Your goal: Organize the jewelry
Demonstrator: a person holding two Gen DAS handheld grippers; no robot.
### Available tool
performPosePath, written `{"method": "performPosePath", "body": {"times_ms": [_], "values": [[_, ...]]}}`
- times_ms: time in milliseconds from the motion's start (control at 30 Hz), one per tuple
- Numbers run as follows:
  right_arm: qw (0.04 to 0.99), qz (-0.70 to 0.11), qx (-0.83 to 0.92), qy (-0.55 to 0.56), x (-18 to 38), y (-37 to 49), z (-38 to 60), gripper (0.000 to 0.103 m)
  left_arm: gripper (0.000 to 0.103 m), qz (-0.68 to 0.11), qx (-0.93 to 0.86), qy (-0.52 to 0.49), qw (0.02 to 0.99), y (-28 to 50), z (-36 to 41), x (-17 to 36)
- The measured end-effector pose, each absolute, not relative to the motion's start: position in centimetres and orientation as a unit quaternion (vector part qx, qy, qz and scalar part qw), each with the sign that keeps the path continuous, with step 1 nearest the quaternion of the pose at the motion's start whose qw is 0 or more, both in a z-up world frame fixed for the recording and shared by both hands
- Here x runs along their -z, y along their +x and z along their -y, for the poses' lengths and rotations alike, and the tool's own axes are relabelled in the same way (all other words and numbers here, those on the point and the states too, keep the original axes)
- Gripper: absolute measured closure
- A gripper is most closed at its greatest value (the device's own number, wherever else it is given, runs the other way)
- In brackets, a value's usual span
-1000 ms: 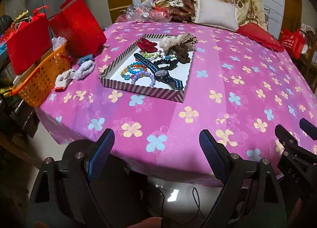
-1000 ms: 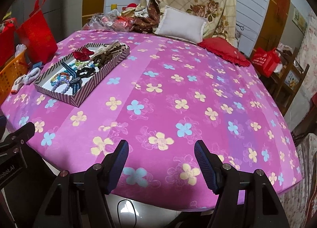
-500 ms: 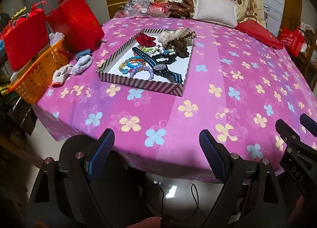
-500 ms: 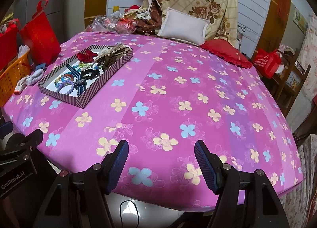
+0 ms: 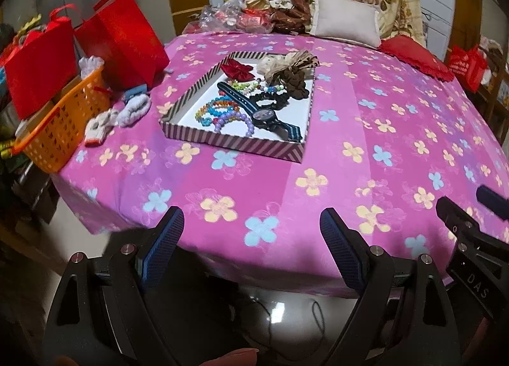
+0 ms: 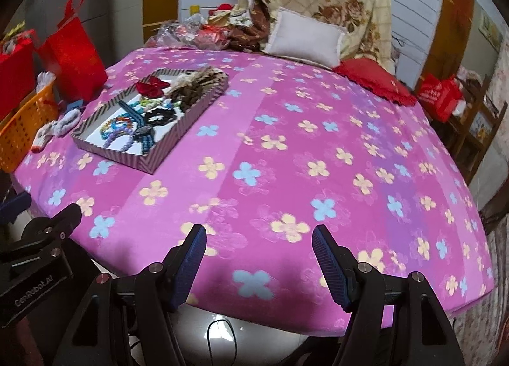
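Observation:
A striped shallow box (image 5: 233, 143) (image 6: 187, 121) lies on the pink flowered tablecloth (image 5: 366, 130) (image 6: 286, 143). Inside it are a dark wristwatch with a blue strap (image 5: 265, 116) (image 6: 144, 132), several coloured bead bracelets (image 5: 219, 111) (image 6: 116, 130), a red bow (image 5: 237, 68) (image 6: 151, 86), black and brown scrunchies (image 5: 292, 79) (image 6: 191, 94). My left gripper (image 5: 251, 223) hangs open at the table's near edge, well short of the box, nothing between its fingers. My right gripper (image 6: 259, 242) is open too, over the near edge, far right of the box.
An orange basket (image 5: 60, 124) (image 6: 19, 130) and red bags (image 5: 124, 41) (image 6: 74, 57) stand left of the table, with white socks (image 5: 117, 114) beside them. A white cushion (image 5: 345, 21) (image 6: 305, 38), red pillow (image 5: 413, 57) and clutter sit at the back.
Both views have crept forward over the table, so the box now sits nearer in each. Both grippers keep the same wide opening.

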State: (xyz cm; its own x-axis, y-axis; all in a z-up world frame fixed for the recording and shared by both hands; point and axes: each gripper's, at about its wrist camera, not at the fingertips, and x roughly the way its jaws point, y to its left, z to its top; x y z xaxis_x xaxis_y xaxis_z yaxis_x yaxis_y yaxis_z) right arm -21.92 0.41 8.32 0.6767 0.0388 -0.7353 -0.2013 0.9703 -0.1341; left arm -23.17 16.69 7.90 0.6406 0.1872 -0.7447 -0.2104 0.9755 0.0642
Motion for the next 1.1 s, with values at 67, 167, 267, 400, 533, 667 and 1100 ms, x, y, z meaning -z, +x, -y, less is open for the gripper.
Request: {"method": "performPosePath", "body": {"times_ms": [67,167,267,400,533,667,1100], "values": [[0.908,-0.400,-0.070,-0.106,-8.4,-21.9,-1.3,0.036,0.016,-0.404,-0.115,0.000,0.907,-23.2,-17.6,-7.9],[0.902,-0.412,-0.078,-0.106,-8.6,-21.5,-3.0,0.036,0.016,-0.400,-0.123,0.005,0.908,-23.2,-19.2,-7.8],[0.893,-0.432,-0.083,-0.091,-8.8,-20.6,-4.6,0.036,0.016,-0.401,-0.130,-0.007,0.907,-23.1,-21.5,-7.6],[0.886,-0.451,-0.087,-0.063,-8.7,-19.5,-7.1,0.036,0.016,-0.404,-0.138,-0.028,0.904,-22.6,-24.6,-7.3],[0.895,-0.434,-0.080,-0.064,-8.2,-19.4,-9.7,0.036,0.016,-0.406,-0.142,-0.042,0.902,-22.3,-26.7,-7.0],[0.891,-0.441,-0.079,-0.067,-7.2,-19.3,-10.8,0.036,0.016,-0.414,-0.126,-0.047,0.900,-21.9,-27.9,-6.6],[0.885,-0.457,-0.064,-0.062,-6.2,-18.3,-11.2,0.036,0.016,-0.436,-0.062,-0.011,0.898,-20.3,-27.3,-5.4]]}}
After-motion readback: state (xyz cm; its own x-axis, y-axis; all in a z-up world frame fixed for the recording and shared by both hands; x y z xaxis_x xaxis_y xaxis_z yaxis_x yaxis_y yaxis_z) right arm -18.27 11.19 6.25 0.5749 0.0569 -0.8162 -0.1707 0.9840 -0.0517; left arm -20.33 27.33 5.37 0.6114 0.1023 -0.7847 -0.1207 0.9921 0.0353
